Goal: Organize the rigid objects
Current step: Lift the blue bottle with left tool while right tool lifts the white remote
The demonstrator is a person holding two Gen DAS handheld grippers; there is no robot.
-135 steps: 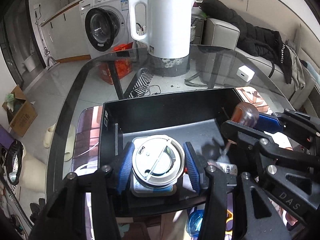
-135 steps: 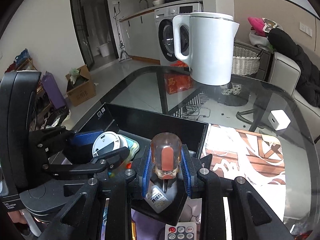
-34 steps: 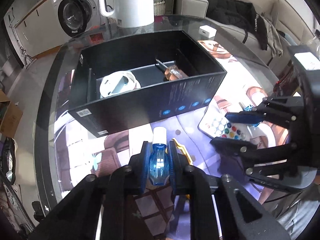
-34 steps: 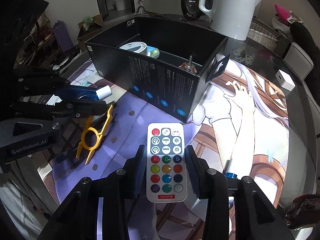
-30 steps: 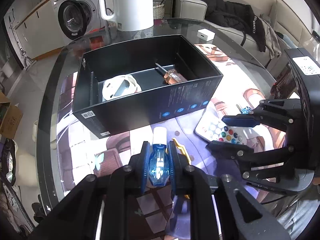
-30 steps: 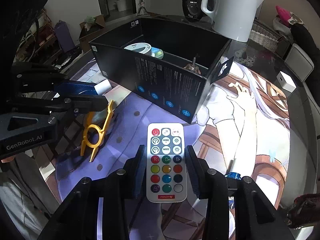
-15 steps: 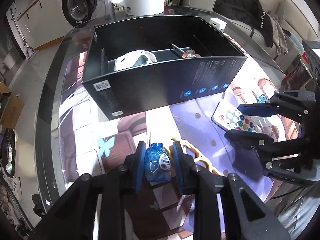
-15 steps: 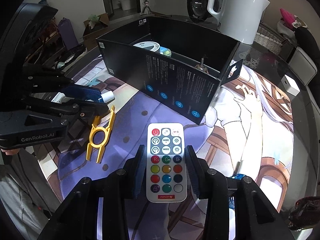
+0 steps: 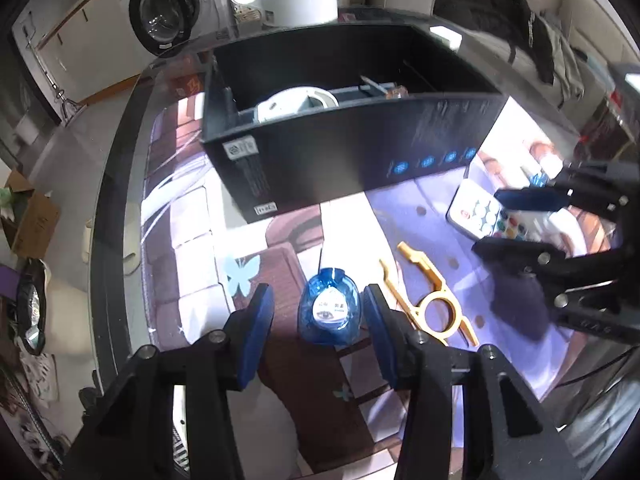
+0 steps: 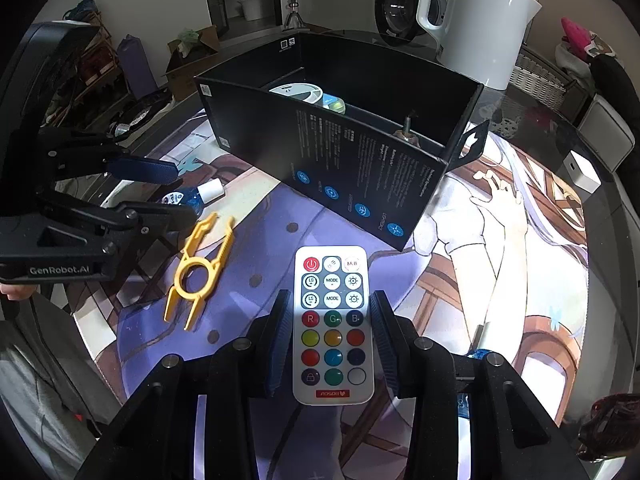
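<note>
A small blue bottle point(image 9: 330, 308) with a white cap point(image 10: 211, 191) lies on the printed mat in front of the black box point(image 9: 360, 160). My left gripper point(image 9: 316, 320) straddles it with jaws opening; a gap shows beside the left pad. My right gripper point(image 10: 332, 336) is shut on a white remote point(image 10: 331, 320) with coloured buttons, to the right of the bottle. In the box lie a white round lid point(image 9: 298, 102) and a screwdriver point(image 9: 384, 86).
A yellow plastic tool point(image 10: 198, 276) lies on the mat between the two grippers. A white kettle point(image 10: 476, 16) stands behind the box, and a white adapter point(image 10: 582, 170) sits on the glass table at the far right. The table's edge curves along the left.
The left jaws have spread apart off the blue bottle, which now rests on the mat. The left gripper has sunk slightly toward the mat. The right gripper still holds the remote.
</note>
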